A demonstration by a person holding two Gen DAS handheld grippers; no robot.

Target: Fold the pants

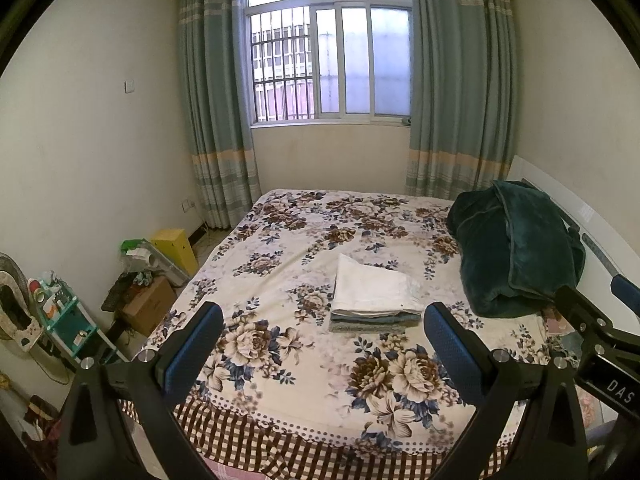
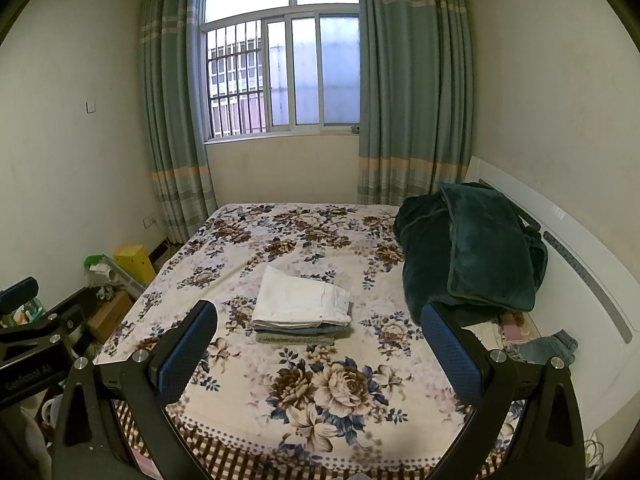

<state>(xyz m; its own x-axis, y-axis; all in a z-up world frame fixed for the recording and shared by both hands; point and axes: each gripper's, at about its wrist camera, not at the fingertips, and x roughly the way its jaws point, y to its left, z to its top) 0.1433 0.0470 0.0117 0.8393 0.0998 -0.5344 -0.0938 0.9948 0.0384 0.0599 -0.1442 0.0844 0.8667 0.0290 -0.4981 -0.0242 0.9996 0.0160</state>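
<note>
A stack of folded pants (image 1: 374, 300) (image 2: 302, 308) lies in the middle of the floral bed, white pair on top, blue and grey pairs under it. My left gripper (image 1: 324, 344) hovers open above the bed's near edge, well short of the stack, nothing between its blue pads. My right gripper (image 2: 318, 346) is likewise open and empty, level with the left one, also short of the stack. Part of the right gripper (image 1: 600, 332) shows at the right of the left wrist view. A crumpled pair of jeans (image 2: 548, 346) lies by the headboard at the right.
A dark green blanket (image 2: 472, 252) is heaped at the bed's right side against the white headboard (image 2: 592, 280). Left of the bed on the floor stand a yellow box (image 1: 176, 248), a cardboard box (image 1: 148, 308) and a teal shelf (image 1: 68, 320). Curtains and a window lie beyond.
</note>
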